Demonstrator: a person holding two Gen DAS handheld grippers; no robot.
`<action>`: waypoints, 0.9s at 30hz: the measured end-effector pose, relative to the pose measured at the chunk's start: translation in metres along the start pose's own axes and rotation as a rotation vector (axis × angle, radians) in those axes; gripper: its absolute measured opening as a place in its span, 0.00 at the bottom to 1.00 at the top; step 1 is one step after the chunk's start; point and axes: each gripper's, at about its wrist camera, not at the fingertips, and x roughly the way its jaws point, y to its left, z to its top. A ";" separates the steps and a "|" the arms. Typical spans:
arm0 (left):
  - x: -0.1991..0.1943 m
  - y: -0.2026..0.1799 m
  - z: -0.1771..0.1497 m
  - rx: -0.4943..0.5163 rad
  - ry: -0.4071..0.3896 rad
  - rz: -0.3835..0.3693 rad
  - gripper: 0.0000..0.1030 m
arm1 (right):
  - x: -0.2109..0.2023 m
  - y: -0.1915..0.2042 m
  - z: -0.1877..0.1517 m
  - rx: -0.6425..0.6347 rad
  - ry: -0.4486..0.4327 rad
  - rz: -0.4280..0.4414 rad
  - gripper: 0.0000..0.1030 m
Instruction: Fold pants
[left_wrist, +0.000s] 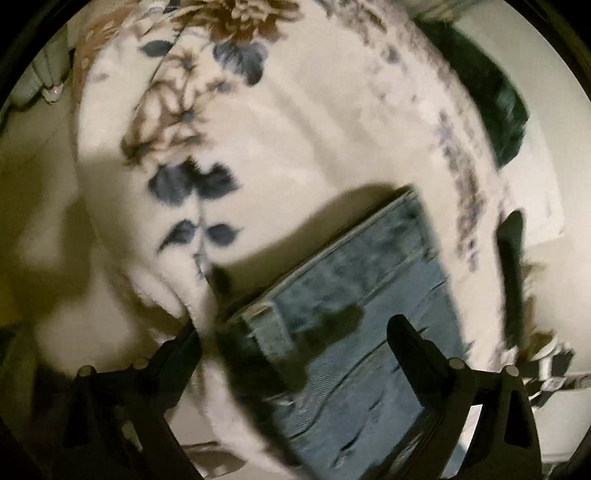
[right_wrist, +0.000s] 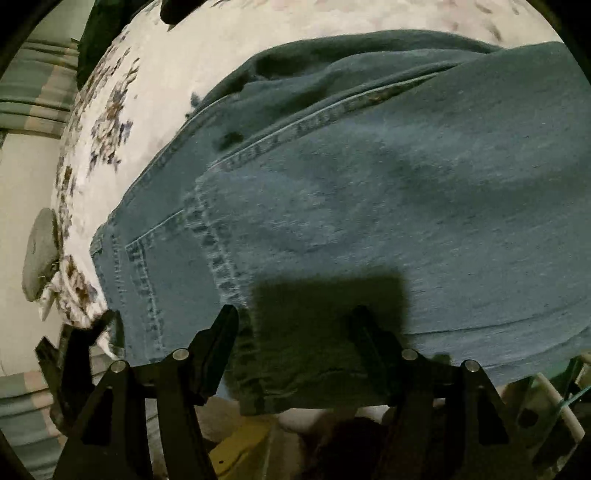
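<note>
Blue denim pants lie on a white floral blanket. In the left wrist view a pant leg (left_wrist: 354, 295) with its hem end runs from the lower middle toward the centre right. My left gripper (left_wrist: 295, 332) is open, its fingers spread wide on either side of the leg near the hem. In the right wrist view the waist and pocket part of the pants (right_wrist: 369, 192) fills the frame, bunched at the far end. My right gripper (right_wrist: 295, 314) is open just above the near edge of the denim, which hangs over the bed edge.
The floral blanket (left_wrist: 295, 129) covers the bed. A dark green garment (left_wrist: 495, 92) lies at the bed's far right edge. In the right wrist view a grey round object (right_wrist: 38, 254) sits on the floor at the left and a yellow object (right_wrist: 240, 443) lies below the gripper.
</note>
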 end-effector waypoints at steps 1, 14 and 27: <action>0.000 0.000 -0.001 -0.007 -0.014 -0.010 0.92 | -0.002 -0.001 0.001 -0.006 0.000 -0.008 0.64; -0.052 0.028 -0.028 -0.191 -0.028 -0.061 0.61 | -0.008 -0.009 -0.007 0.002 0.012 -0.003 0.64; 0.002 0.001 -0.031 -0.160 -0.002 -0.065 0.70 | -0.016 -0.008 -0.011 -0.055 0.041 0.012 0.64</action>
